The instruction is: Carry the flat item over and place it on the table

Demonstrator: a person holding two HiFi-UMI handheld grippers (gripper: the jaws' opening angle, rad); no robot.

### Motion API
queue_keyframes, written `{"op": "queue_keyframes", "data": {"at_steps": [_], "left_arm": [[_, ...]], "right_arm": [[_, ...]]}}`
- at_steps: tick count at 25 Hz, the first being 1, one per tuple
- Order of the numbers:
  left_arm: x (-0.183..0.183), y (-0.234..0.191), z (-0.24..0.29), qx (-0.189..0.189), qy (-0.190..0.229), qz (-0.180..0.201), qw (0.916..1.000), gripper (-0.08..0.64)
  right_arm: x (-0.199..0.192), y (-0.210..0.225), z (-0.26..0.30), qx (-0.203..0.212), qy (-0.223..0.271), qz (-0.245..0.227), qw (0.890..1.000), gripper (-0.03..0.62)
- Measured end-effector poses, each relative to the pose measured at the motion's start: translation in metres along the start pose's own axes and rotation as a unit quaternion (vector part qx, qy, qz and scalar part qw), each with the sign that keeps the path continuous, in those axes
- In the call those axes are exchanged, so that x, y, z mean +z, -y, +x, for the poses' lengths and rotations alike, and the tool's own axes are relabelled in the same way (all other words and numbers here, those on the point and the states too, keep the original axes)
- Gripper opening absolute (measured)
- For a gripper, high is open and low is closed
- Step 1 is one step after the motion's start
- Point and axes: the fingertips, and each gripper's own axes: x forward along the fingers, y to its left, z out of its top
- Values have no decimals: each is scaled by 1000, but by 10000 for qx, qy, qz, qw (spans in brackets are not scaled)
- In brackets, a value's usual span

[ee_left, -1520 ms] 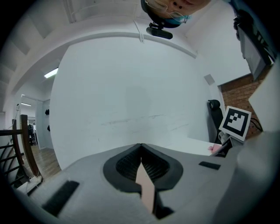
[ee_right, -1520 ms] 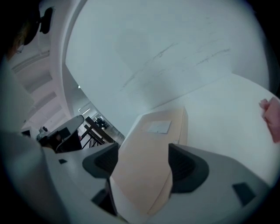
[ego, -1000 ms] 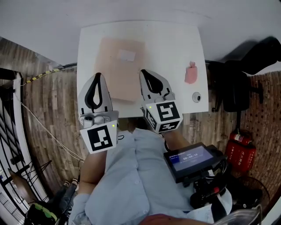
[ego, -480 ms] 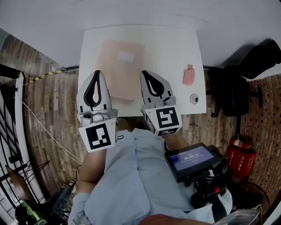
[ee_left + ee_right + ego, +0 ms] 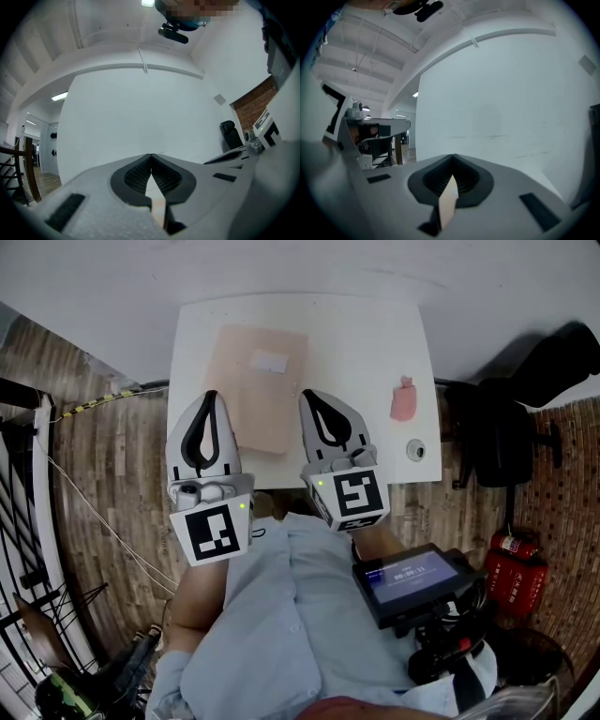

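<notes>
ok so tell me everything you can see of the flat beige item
The flat item is a thin, pale beige rectangle, like card or an envelope, with a small white label near its far end. It lies lengthwise over the white table, between the two grippers. The left gripper and right gripper each have their jaws shut on one of its long edges. The right gripper view shows it edge-on and very thin. Whether it rests on the table cannot be told.

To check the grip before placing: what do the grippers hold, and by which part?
Both hold the flat beige item: the left gripper pinches its left edge, the right gripper its right edge, near the end closest to the person.
</notes>
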Motion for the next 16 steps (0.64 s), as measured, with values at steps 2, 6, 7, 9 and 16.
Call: {"op": "queue_keyframes", "data": {"at_steps": [2, 6, 7, 9, 16], "left_arm": [[-1, 1, 3, -10, -11, -3, 10000, 9], [-2, 4, 6, -39, -48, 13, 10000, 9], [-2, 3, 6, -43, -54, 15, 10000, 8], [-3, 2, 5, -46, -59, 18, 10000, 8], [-7, 0, 9, -57, -75, 4, 10000, 9]], "right_arm": [[-2, 2, 1, 1, -25, 18, 10000, 5], [-3, 5, 3, -6, -39, 50, 10000, 5], [-3, 5, 4, -8, -48, 53, 10000, 5], [-4, 3, 4, -9, -59, 46, 10000, 5], [-8, 5, 9, -45, -92, 93, 9999, 5]]}}
